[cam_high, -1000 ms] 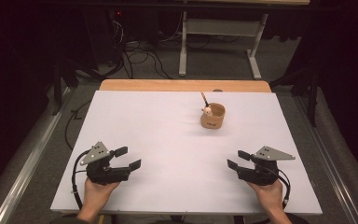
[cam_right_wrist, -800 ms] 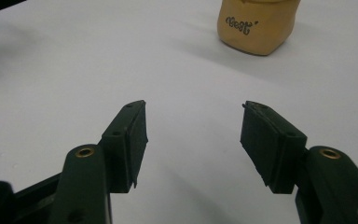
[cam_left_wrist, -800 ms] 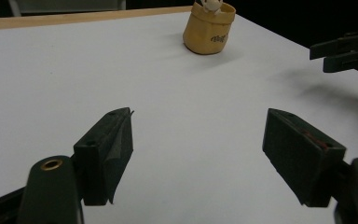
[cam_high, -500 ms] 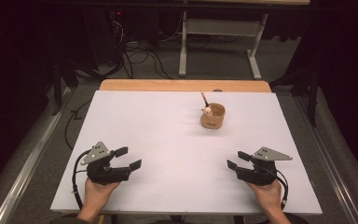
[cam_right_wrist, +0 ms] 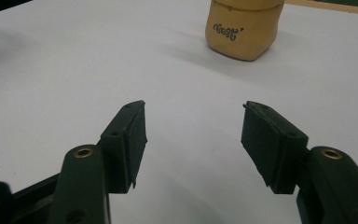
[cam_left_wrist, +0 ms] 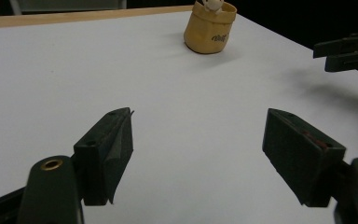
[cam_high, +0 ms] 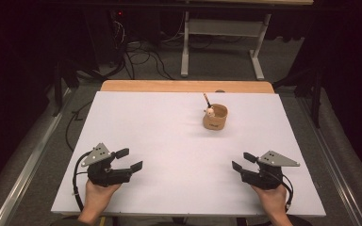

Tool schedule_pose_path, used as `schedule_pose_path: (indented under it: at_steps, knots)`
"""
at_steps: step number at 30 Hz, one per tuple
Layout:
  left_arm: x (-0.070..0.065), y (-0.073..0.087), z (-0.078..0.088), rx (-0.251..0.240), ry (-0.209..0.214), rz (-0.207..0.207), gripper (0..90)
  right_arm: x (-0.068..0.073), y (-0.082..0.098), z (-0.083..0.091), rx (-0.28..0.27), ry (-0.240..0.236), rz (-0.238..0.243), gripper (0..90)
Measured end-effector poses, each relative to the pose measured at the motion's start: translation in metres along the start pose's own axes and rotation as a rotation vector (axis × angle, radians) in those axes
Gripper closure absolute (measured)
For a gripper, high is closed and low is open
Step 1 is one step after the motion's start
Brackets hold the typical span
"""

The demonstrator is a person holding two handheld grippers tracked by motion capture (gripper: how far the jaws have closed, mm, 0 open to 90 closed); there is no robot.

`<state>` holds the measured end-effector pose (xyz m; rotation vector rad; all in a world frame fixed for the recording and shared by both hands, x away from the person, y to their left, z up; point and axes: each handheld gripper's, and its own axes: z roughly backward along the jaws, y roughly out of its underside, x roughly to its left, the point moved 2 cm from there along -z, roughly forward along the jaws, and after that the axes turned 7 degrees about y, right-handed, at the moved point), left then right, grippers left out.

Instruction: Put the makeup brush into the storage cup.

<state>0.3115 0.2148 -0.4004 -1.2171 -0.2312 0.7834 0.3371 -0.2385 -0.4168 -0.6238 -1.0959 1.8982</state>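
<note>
Both grippers rest low near the front edge of the white surface (cam_high: 169, 136), likely a ready stance before any reach. Left gripper (cam_high: 129, 160): jaws wide apart, nothing between them. Right gripper (cam_high: 243, 161): jaws likewise spread and empty. Tan cup (cam_high: 215, 117) stands upright toward the far side, right of centre, well apart from both grippers; a small pale figure (cam_high: 209, 111) and a thin dark stick (cam_high: 206, 99) sit in it. Printed side of the cup faces the right gripper, which is the nearer. Open white room lies all around the cup; far wooden edge (cam_high: 184, 86) just behind it, so approach from the front looks easiest
</note>
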Motion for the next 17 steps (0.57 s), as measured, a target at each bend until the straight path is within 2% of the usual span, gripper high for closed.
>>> schedule_pose_path:
  at_steps: [17]
  knots:
    - [0.0008,-0.0003,-0.0002,-0.001,-0.002,0.001,25.1,0.0,0.0007,-0.0001,0.0,-0.002,-0.007,41.9]
